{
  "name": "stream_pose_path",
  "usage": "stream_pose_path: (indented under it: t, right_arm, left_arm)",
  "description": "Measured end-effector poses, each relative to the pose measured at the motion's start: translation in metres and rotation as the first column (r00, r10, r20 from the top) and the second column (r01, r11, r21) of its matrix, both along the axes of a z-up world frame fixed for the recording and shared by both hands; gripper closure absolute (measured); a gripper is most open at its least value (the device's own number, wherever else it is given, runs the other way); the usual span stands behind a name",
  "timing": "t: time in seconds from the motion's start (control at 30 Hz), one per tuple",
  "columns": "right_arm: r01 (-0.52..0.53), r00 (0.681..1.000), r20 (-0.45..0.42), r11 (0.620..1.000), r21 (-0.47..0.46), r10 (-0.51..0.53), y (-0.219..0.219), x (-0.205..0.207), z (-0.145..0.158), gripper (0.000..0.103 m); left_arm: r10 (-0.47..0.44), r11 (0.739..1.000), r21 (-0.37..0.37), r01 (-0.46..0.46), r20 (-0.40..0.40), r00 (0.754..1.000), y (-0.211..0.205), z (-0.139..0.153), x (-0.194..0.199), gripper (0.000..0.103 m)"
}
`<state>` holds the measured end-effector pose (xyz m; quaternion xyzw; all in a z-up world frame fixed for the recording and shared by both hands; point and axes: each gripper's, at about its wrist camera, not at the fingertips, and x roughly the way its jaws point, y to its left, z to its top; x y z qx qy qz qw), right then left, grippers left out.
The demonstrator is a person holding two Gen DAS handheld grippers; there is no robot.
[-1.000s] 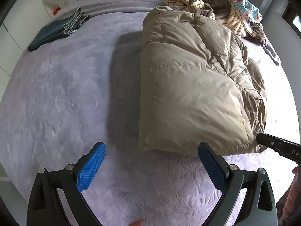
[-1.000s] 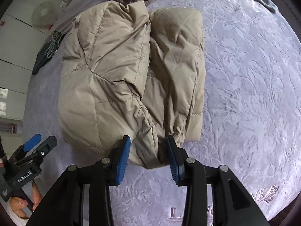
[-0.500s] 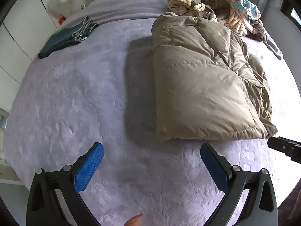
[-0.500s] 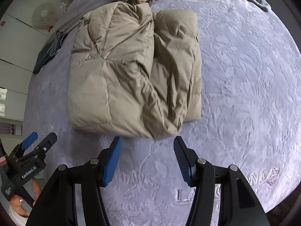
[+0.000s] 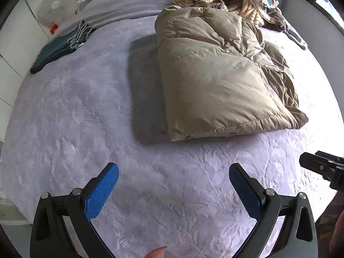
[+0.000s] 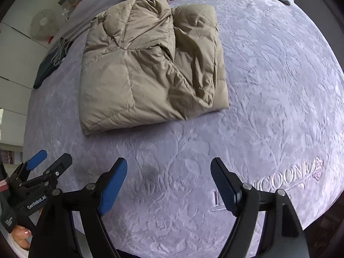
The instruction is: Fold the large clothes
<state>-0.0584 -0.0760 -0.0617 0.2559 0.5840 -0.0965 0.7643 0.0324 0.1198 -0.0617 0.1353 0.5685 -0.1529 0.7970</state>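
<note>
A tan puffer jacket (image 5: 217, 75) lies folded into a thick rectangle on the lilac bedspread (image 5: 86, 118); it also shows in the right wrist view (image 6: 150, 64). My left gripper (image 5: 173, 176) is open and empty, held back from the jacket's near edge. My right gripper (image 6: 168, 172) is open and empty, also back from the jacket's near edge. The right gripper's tip shows at the right edge of the left wrist view (image 5: 318, 165). The left gripper shows at the lower left of the right wrist view (image 6: 43, 169).
A heap of striped and patterned clothes (image 5: 232, 0) lies beyond the jacket. A dark folded garment (image 5: 60, 47) lies at the far left of the bed. A white fan (image 5: 52, 8) stands beside the bed. Embroidered lettering (image 6: 279, 180) marks the bedspread's near edge.
My right gripper let go of the jacket's near corner, opened wide and drew back. My left gripper also drew back from the jacket. The jacket stays folded on the bed.
</note>
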Motion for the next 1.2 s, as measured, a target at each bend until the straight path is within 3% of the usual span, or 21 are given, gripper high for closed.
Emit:
stream_pose_path:
  t: [0.07,0.2,0.27,0.57,0.73,0.97,1.2]
  right_arm:
    - [0.001,1.0,0.001,1.0,-0.001,-0.001,0.002,-0.003,0.0,0.009]
    - [0.016,0.999,0.031,1.0,-0.015,-0.016,0.003,-0.013,0.005,0.008]
    - [0.019,0.999,0.037,0.999,-0.027,-0.018,0.0,-0.014,0.007,0.0]
    - [-0.048,0.999,-0.004,0.996,-0.081,0.047,-0.01,-0.033,0.018,0.0]
    - [-0.103,0.994,0.011,0.989,-0.11,0.105,-0.014,-0.052,0.04,0.0]
    - [-0.098,0.988,0.106,0.986,-0.136,0.113,-0.02,-0.067,0.084,0.0]
    - [-0.085,0.968,0.206,0.962,-0.259,0.141,-0.009,-0.073,0.135,0.0]
  left_arm:
    - [0.008,1.0,-0.015,-0.008,-0.013,1.0,0.001,0.002,-0.002,0.0]
    - [0.011,1.0,-0.009,-0.011,-0.006,1.0,0.0,0.007,-0.008,0.0]
    - [0.013,1.0,0.004,-0.013,0.006,1.0,-0.003,0.01,-0.013,0.0]
    - [0.051,0.999,0.009,-0.052,0.04,0.998,-0.013,0.038,-0.048,0.0]
    - [0.088,0.996,-0.012,-0.088,0.066,0.994,-0.014,0.062,-0.074,0.0]
    - [0.13,0.991,-0.03,-0.128,0.087,0.988,-0.014,0.096,-0.1,0.0]
    - [0.158,0.987,-0.059,-0.15,0.164,0.974,-0.009,0.14,-0.11,0.0]
